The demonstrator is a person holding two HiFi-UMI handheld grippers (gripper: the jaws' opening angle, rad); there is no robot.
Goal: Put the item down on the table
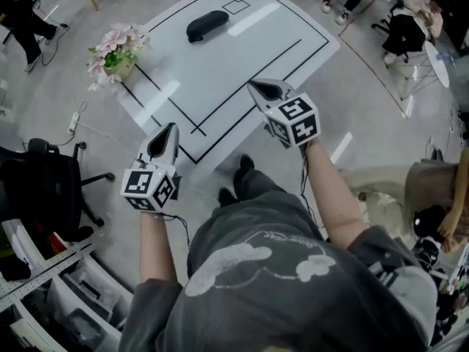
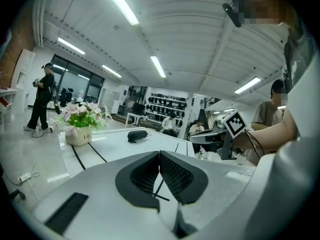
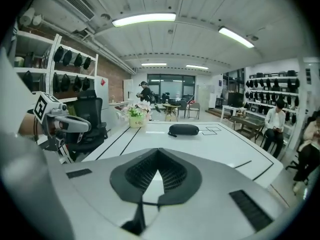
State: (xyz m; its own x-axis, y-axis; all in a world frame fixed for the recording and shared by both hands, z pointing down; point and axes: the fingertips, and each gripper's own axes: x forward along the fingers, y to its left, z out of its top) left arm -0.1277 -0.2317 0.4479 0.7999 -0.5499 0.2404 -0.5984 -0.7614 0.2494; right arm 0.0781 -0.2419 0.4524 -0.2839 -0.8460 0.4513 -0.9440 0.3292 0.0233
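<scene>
A black oblong pouch (image 1: 207,25) lies on the white table (image 1: 242,57) toward its far side, also seen as the pouch (image 2: 137,134) in the left gripper view and the pouch (image 3: 183,129) in the right gripper view. My left gripper (image 1: 171,129) hovers near the table's front left edge, jaws shut and empty. My right gripper (image 1: 256,86) hangs over the table's front right part, shut with nothing between its pads. Both stay well short of the pouch.
A pot of pink flowers (image 1: 116,52) stands at the table's left corner. Black lines (image 1: 242,86) mark the tabletop. A black office chair (image 1: 44,185) stands at the left, and shelving (image 1: 44,284) below it. People sit and stand around the room's edges.
</scene>
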